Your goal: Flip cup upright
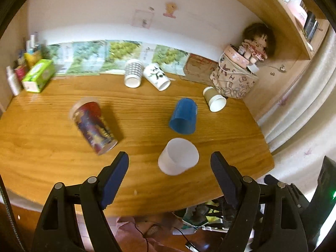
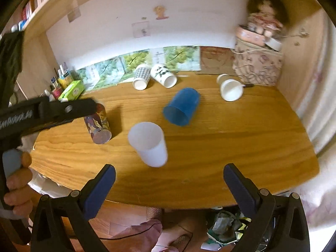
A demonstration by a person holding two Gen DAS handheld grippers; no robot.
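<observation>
Several cups lie on their sides on the wooden table [image 1: 52, 147]. A translucent white cup [image 1: 178, 156] lies nearest, just ahead of my open left gripper [image 1: 170, 159], mouth toward me. It also shows in the right wrist view [image 2: 148, 143], ahead and left of my open right gripper [image 2: 170, 172]. A blue cup [image 1: 184, 115] [image 2: 181, 107] lies behind it. A picture-printed cup [image 1: 93, 125] [image 2: 98, 126] lies at the left. Both grippers are empty and hover above the table's near edge.
A checked cup [image 1: 133, 72], a panda-print cup [image 1: 157, 76] and a small brown paper cup [image 1: 214, 98] lie at the back. A patterned bag [image 1: 233, 79] with a doll [image 1: 255, 46] stands at the back right. A green tissue box [image 1: 38, 75] and bottles stand at the back left.
</observation>
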